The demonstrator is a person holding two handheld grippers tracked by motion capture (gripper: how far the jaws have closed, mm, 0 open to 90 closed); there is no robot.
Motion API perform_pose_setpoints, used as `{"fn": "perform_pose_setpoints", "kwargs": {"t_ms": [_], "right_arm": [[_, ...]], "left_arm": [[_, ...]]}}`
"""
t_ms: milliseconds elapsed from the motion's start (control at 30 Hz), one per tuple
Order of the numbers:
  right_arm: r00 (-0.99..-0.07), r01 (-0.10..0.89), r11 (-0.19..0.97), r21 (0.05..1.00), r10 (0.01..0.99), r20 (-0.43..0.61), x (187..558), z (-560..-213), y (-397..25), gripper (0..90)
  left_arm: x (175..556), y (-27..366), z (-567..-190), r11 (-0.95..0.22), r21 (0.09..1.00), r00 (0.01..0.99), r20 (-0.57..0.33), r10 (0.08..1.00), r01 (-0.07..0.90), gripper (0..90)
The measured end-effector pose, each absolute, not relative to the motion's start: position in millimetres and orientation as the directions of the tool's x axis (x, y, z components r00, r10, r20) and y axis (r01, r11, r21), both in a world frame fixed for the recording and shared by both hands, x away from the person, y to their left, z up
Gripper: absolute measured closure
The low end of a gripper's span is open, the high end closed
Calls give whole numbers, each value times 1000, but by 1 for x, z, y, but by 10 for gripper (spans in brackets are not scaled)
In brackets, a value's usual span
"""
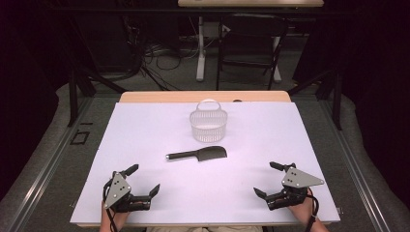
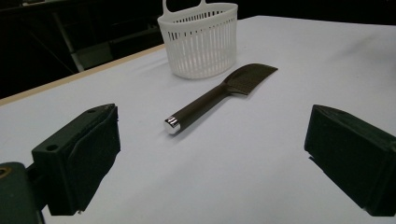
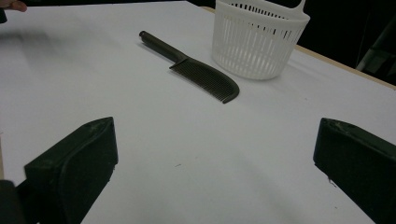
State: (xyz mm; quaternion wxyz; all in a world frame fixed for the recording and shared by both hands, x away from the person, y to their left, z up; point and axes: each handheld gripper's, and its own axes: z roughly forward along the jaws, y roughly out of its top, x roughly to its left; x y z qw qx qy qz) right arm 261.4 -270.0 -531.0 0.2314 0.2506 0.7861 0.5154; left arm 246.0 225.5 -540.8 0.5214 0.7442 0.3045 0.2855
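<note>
A black comb (image 1: 198, 154) (image 2: 219, 93) (image 3: 191, 67) with a long handle lies flat near the middle of the white table sheet (image 1: 145, 130), its handle pointing left. Just behind it stands a white slatted basket (image 1: 208, 123) (image 2: 200, 39) (image 3: 258, 37) with a loop handle; it looks empty. My left gripper (image 1: 143, 180) (image 2: 210, 163) rests at the front left, open, nothing between its jaws. At the front right my right gripper (image 1: 269, 179) (image 3: 215, 172) is open too, jaws wide apart and empty. Both are well short of the comb.
The wooden table edge (image 1: 203, 96) shows beyond the sheet. Farther back on the floor stand a folding chair (image 1: 251, 43), a white table leg (image 1: 200, 48) and cables (image 1: 154, 55). Metal rails (image 1: 48, 159) run along both sides of the table.
</note>
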Motion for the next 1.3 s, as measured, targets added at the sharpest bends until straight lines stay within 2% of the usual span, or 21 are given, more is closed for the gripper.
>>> {"fn": "perform_pose_setpoints", "kwargs": {"t_ms": [633,733,867,1300], "right_arm": [[-775,166,355,920,624,-100,264,-532,-267,0],[-776,167,364,916,622,-106,265,-533,-266,0],[-779,171,367,915,619,-102,265,-534,-266,0],[-781,172,368,914,616,-100,265,-534,-266,0]], "left_arm": [[254,221,-538,-329,928,665,136,735,174,47],[256,218,-536,-318,929,670,115,733,188,51],[258,212,-534,-359,917,674,156,722,172,51],[275,202,-534,-383,905,677,164,717,186,56]]}}
